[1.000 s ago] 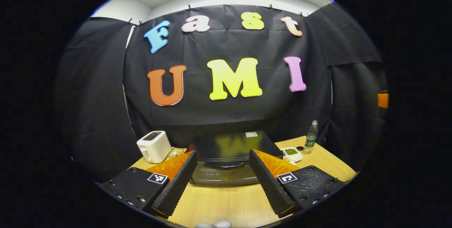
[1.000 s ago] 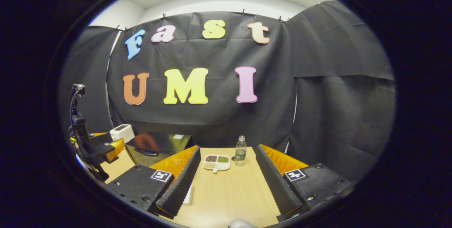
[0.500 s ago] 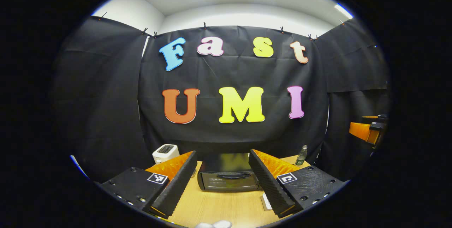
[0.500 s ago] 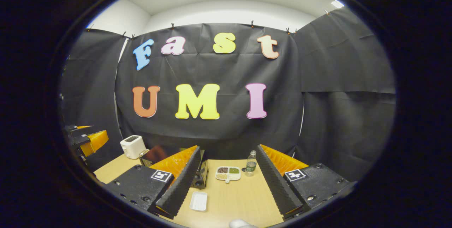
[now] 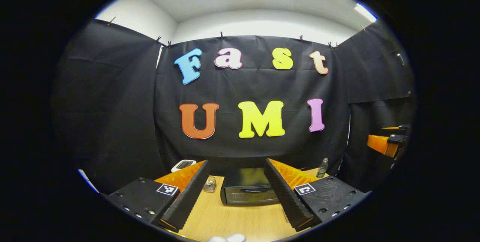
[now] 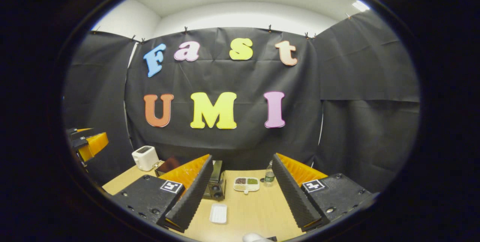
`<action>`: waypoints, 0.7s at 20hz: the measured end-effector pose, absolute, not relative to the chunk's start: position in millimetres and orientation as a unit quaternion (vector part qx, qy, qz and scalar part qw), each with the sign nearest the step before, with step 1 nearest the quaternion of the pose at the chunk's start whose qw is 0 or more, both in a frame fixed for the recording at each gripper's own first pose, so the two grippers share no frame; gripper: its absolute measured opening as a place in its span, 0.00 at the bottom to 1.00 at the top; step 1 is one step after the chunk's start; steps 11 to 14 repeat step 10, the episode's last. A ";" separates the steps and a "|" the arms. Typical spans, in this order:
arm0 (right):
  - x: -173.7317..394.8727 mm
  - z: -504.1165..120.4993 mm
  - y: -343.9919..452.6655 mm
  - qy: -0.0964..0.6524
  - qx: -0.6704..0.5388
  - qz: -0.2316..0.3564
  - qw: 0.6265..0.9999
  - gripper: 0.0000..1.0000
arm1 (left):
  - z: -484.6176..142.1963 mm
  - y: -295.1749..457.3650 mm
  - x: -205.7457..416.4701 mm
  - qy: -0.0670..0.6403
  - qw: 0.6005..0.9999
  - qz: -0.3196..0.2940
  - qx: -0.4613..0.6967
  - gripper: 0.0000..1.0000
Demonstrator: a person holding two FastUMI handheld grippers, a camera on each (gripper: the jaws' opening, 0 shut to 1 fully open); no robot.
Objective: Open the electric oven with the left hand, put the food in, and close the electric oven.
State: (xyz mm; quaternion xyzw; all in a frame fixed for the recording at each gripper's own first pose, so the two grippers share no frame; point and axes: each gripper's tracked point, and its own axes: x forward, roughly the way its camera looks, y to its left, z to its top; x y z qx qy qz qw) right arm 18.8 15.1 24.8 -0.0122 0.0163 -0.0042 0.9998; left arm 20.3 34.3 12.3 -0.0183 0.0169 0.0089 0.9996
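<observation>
Stood shut at the table's (image 5: 240, 223) back: electric oven (image 5: 249, 191), rigid, door hinged. Best grabbed by the door handle (image 5: 250, 190). Left tongs (image 5: 237, 191) gaped, empty; right tongs (image 6: 243, 189) likewise.

No legible text, bottle (image 6: 269, 176) label too small to read, claw markers bear only square patterns

Right gripper view. The right gripper (image 6: 240, 197), fingers spread apart, hangs over a light wooden table (image 6: 258, 212). Between the fingers: a white rectangular tray (image 6: 218, 213), a white divided dish of grains (image 6: 246, 184), a clear plastic bottle (image 6: 269, 174). At left: black electric oven (image 6: 215, 185), white toaster (image 6: 145, 157), left gripper (image 6: 87, 142).
</observation>
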 end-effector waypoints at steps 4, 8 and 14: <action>12.6 28.2 18.0 0.013 -0.010 -0.006 1.000 0.97 | 24.0 37.7 15.7 0.007 1.000 0.007 -0.018 0.96; 6.1 33.2 16.5 0.010 -0.012 -0.010 1.000 0.97 | 27.5 35.5 13.2 0.005 1.000 0.001 -0.022 0.96; 5.1 34.3 14.4 0.008 -0.012 -0.012 1.000 0.97 | 29.9 35.4 13.2 0.003 1.000 0.000 -0.023 0.96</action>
